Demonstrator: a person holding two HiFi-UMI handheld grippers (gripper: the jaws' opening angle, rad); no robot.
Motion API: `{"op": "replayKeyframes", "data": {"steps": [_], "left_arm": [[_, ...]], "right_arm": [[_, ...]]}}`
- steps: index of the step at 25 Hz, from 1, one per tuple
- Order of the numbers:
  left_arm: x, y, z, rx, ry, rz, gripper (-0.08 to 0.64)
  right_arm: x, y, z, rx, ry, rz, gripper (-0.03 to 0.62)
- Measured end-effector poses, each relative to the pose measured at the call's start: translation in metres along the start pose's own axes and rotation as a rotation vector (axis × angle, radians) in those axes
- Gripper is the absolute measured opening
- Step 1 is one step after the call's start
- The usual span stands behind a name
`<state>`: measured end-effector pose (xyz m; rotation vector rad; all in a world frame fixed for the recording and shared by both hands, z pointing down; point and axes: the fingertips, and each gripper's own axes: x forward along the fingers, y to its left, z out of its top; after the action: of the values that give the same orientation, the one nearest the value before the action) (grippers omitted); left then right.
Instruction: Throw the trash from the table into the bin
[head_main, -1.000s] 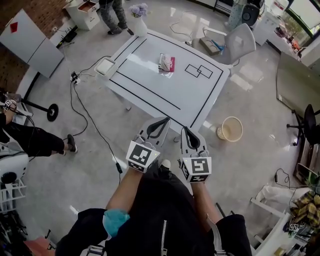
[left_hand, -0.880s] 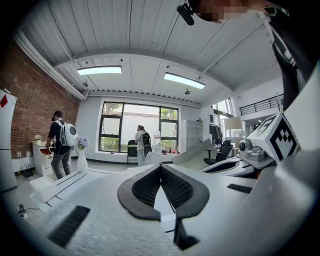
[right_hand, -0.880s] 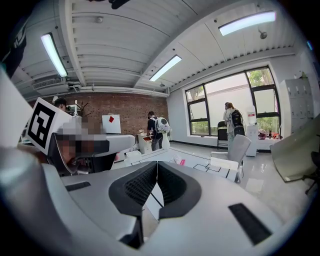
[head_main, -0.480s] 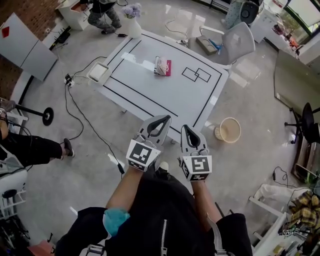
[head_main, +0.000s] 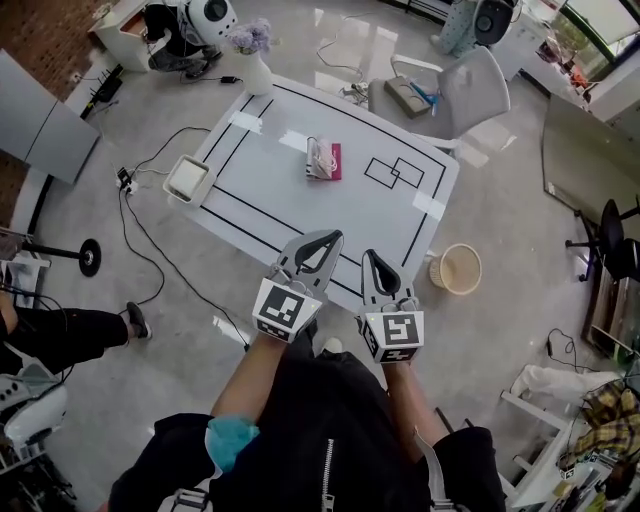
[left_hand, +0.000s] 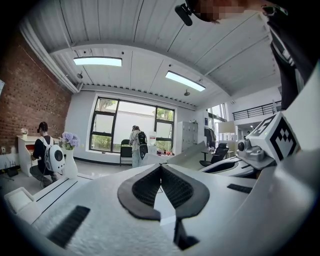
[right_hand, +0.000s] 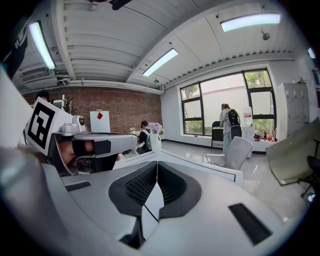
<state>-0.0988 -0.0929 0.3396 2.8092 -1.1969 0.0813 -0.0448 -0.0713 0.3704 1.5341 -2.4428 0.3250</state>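
The trash (head_main: 322, 160), a crumpled white and pink wrapper, lies near the middle of the white table (head_main: 270, 195) marked with black tape lines. A beige bin (head_main: 459, 269) stands on the floor by the table's right corner. My left gripper (head_main: 328, 238) and right gripper (head_main: 371, 257) are held side by side in front of me, just short of the table's near edge and well away from the trash. In the left gripper view the jaws of my left gripper (left_hand: 160, 166) meet at the tips with nothing between them. My right gripper (right_hand: 157, 164) is likewise shut and empty.
A vase of flowers (head_main: 256, 60) stands at the table's far corner, and a white box (head_main: 187, 179) sits on its left edge. A white chair (head_main: 470, 85) is behind the table. Cables (head_main: 150, 230) trail over the floor at left. A person (head_main: 185, 20) crouches at the back.
The table, trash and bin have come nearer and shifted in the head view as I walk toward them. Both grippers keep their place in front of me, still shut.
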Motion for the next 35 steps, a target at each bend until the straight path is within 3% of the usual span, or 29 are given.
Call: {"op": "replayKeyframes", "data": {"steps": [14,35], "left_arm": [[0.031,0.118,-0.001,-0.021,0.012,-0.049,0.006],[0.056,0.149,-0.026,-0.074,0.066,0.02,0.006]], "right_arm": [[0.116,0.015,0.038,0.01,-0.002,-0.054,0.009],[0.173,-0.003,0.026,0.014,0.053,0.017,0.009]]}}
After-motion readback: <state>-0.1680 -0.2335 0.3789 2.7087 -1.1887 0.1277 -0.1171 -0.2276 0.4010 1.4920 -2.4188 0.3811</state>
